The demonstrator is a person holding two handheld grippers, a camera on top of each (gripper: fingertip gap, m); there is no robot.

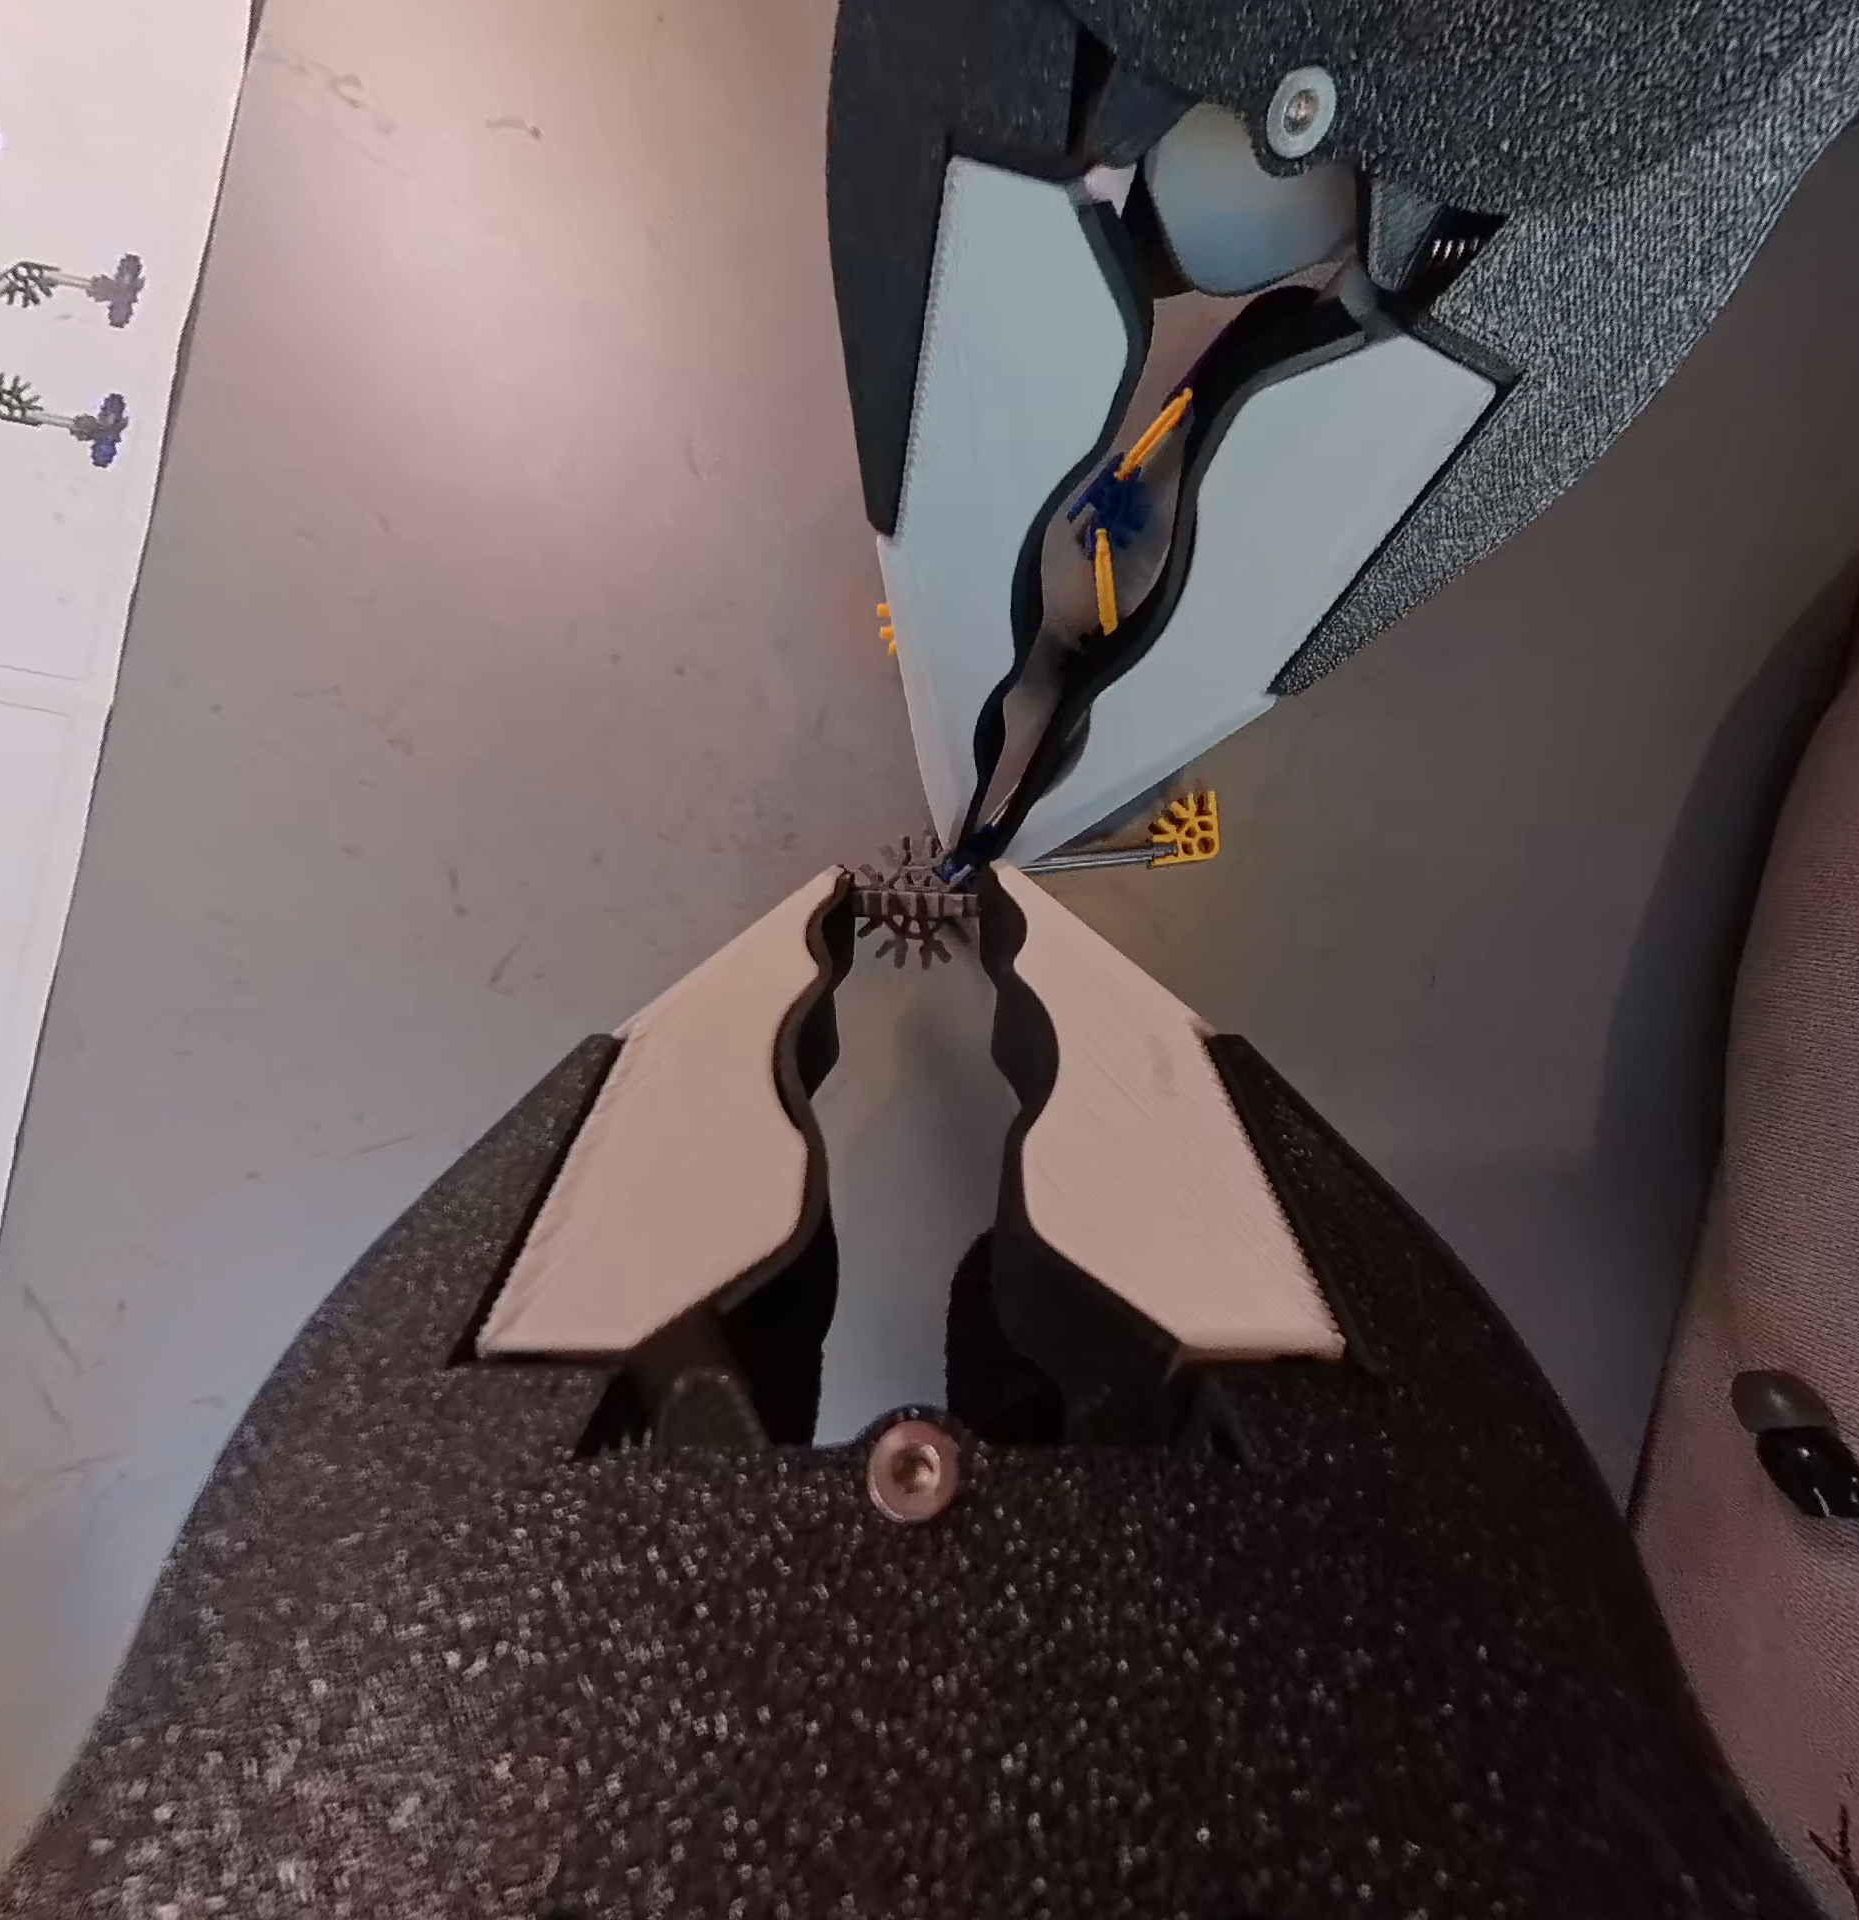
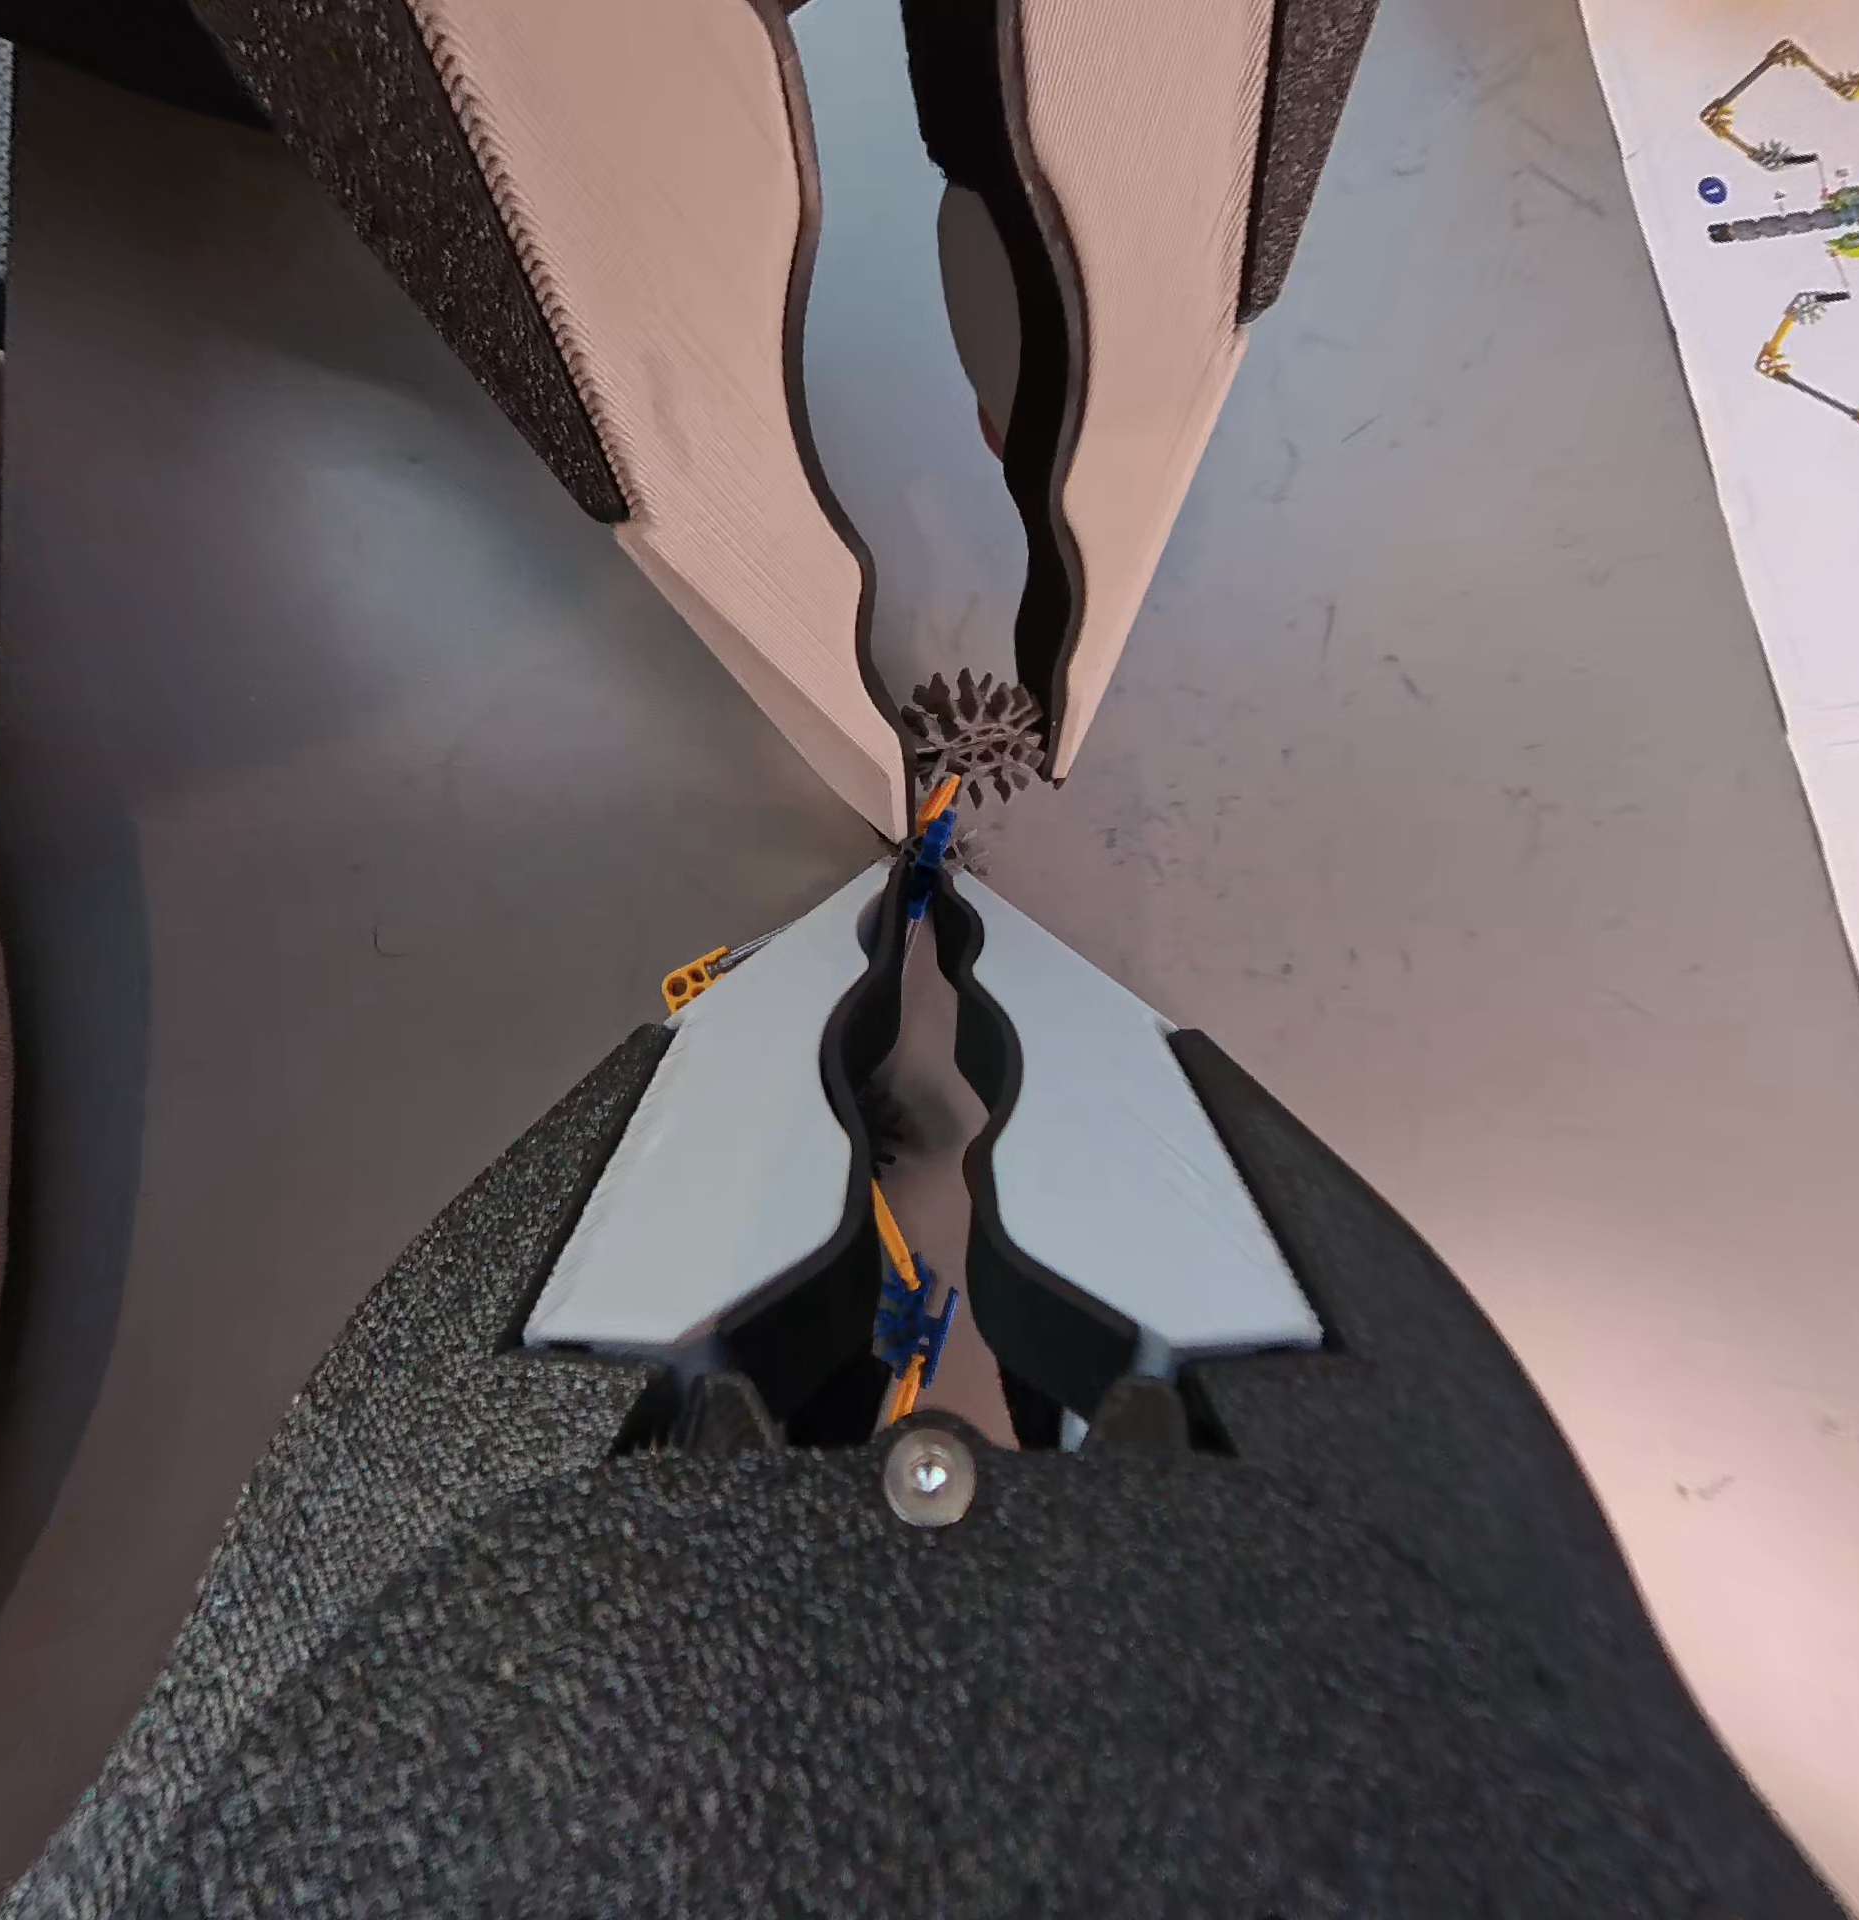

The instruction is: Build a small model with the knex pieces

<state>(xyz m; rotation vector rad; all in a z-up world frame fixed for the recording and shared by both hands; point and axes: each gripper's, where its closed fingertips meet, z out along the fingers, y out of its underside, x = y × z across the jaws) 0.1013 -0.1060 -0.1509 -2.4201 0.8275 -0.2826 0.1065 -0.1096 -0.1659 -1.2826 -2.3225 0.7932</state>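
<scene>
Your left gripper (image 1: pixel 917 902) clamps a grey snowflake connector (image 1: pixel 912 920) above the grey table (image 1: pixel 489 727); your right gripper (image 2: pixel 917 871), tip to tip with it, pinches a blue connector (image 2: pixel 927 854) on an orange-rod chain (image 2: pixel 894 1226).

- The right gripper (image 1: pixel 969 847) covers most of the yellow-and-blue rod chain (image 1: pixel 1112 520); only short lengths show through the slot between its fingers.
- In the right wrist view that chain (image 2: pixel 909 1320) runs out of sight behind the gripper's body.
- The grey rod (image 1: pixel 1086 860) vanishes under a blue finger (image 1: pixel 1018 416); its far end cannot be told.
- The instruction sheet (image 2: pixel 1798 343) is cut by the frame edge, its drawings too small to make out.
- The dark object (image 1: pixel 1803 1455) at the table's edge is cropped, its kind unclear.
</scene>
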